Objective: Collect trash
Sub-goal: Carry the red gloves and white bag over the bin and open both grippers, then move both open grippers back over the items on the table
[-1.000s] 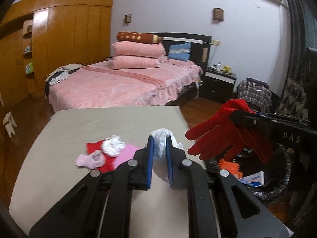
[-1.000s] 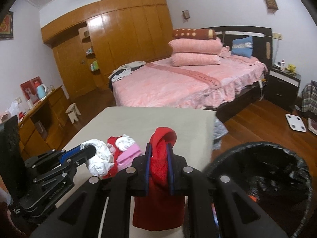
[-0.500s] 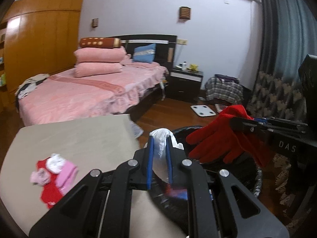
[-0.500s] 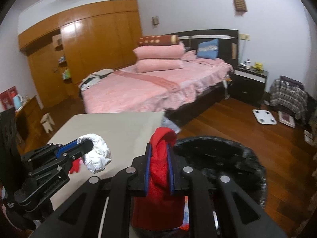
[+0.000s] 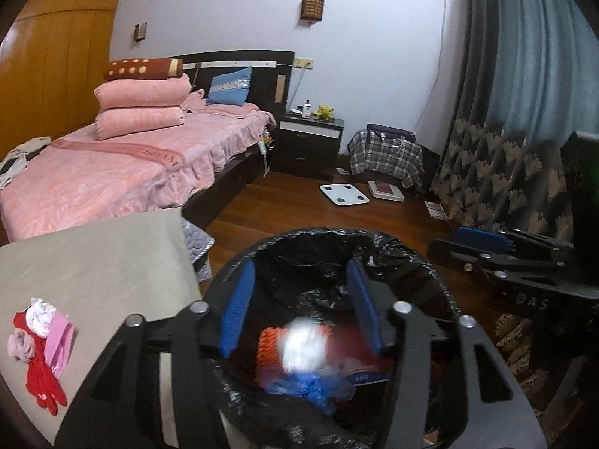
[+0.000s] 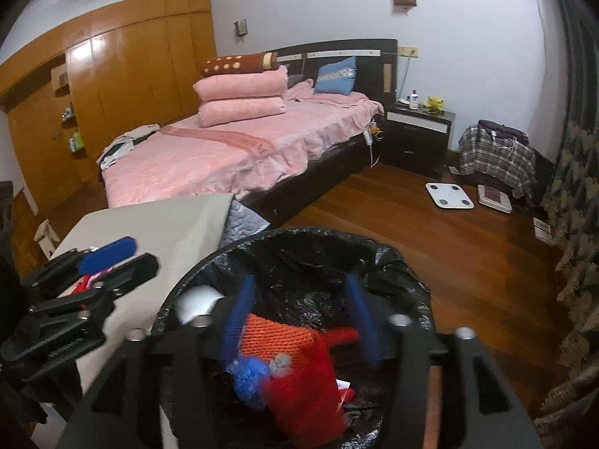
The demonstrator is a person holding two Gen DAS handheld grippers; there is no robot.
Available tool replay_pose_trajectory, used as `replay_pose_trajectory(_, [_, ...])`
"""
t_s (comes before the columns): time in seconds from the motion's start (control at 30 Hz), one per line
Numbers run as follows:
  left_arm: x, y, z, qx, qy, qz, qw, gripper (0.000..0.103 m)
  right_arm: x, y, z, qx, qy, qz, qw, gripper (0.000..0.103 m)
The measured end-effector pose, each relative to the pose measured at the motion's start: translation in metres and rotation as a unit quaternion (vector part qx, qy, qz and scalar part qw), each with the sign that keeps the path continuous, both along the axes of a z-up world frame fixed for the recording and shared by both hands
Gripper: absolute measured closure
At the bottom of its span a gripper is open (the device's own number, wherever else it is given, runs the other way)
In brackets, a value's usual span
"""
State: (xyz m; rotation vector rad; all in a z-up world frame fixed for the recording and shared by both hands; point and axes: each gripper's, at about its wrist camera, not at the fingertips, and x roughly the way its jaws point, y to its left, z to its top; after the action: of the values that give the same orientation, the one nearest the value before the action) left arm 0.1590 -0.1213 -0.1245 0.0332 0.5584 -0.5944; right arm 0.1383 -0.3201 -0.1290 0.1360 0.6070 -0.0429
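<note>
My left gripper (image 5: 301,307) hangs over the black-bag-lined trash bin (image 5: 337,235) with its jaws opening. A white crumpled wad (image 5: 303,344) is blurred below the pads, free of them. My right gripper (image 6: 299,318) is also above the bin (image 6: 374,250), its jaws opening. The red glove (image 6: 303,385) drops beneath it, touching neither pad. The white wad (image 6: 198,299) shows at the bin's left side. An orange mesh piece (image 6: 277,336) and a blue wad (image 6: 249,370) lie inside. A red glove with pink and white socks (image 5: 41,340) stays on the table.
The beige table (image 5: 112,262) stands left of the bin. Behind it is a pink bed (image 5: 112,172). A dark bedside cabinet (image 5: 310,138), a white scale (image 5: 344,194), a plaid bag (image 5: 385,149) and a curtain (image 5: 505,149) line the far side of the wooden floor.
Both grippers swung right from the table to above the bin and tipped down. Their jaws went from shut to apart, letting go of the white wad and the red glove.
</note>
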Motion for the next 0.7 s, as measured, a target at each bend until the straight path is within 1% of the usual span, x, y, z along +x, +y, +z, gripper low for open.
replay_pose_trajectory(0.03, [0.0, 0.003, 0.0, 0.0, -0.001, 0.005, 1.0, 0.04, 0.0, 0.0, 0.0, 0.0, -0.003, -0.002, 1.0, 0.034])
replay_pose_trajectory(0.07, [-0.001, 0.009, 0.001, -0.001, -0.004, 0.012, 0.9999, 0.037, -0.002, 0.002, 0.001, -0.002, -0.008, -0.006, 1.0, 0.022])
replay_pose_trajectory(0.1, [-0.003, 0.017, 0.002, -0.001, -0.007, 0.022, 0.9997, 0.032, -0.003, 0.004, 0.002, -0.002, -0.014, -0.009, 1.0, 0.013])
replay_pose_trajectory(0.17, [-0.006, 0.032, 0.006, 0.0, -0.012, 0.04, 0.9991, 0.023, -0.005, 0.01, 0.006, 0.006, -0.027, -0.005, 1.0, 0.006])
replay_pose_trajectory(0.2, [-0.008, 0.043, 0.009, 0.001, -0.015, 0.052, 0.9985, 0.018, -0.006, 0.013, 0.008, 0.012, -0.032, -0.001, 0.999, 0.006])
replay_pose_trajectory(0.23, [-0.009, 0.052, 0.01, 0.002, -0.017, 0.063, 0.9979, 0.017, -0.005, 0.017, 0.009, 0.019, -0.034, 0.004, 0.999, 0.006])
replay_pose_trajectory(0.3, [-0.013, 0.074, 0.013, 0.004, -0.018, 0.087, 0.9961, 0.016, -0.003, 0.024, 0.011, 0.025, -0.036, 0.013, 0.999, 0.006])
replay_pose_trajectory(0.4, [-0.016, 0.106, 0.017, 0.01, -0.019, 0.12, 0.9925, 0.014, 0.002, 0.047, 0.012, 0.029, -0.039, 0.034, 0.998, 0.006])
replay_pose_trajectory(0.53, [-0.02, 0.144, 0.019, 0.023, -0.02, 0.16, 0.9866, 0.014, 0.013, 0.093, 0.011, 0.028, -0.036, 0.076, 0.996, 0.006])
replay_pose_trajectory(0.7, [-0.028, 0.192, 0.015, 0.038, -0.017, 0.213, 0.9762, 0.014, 0.025, 0.144, 0.008, 0.027, -0.037, 0.118, 0.992, 0.006])
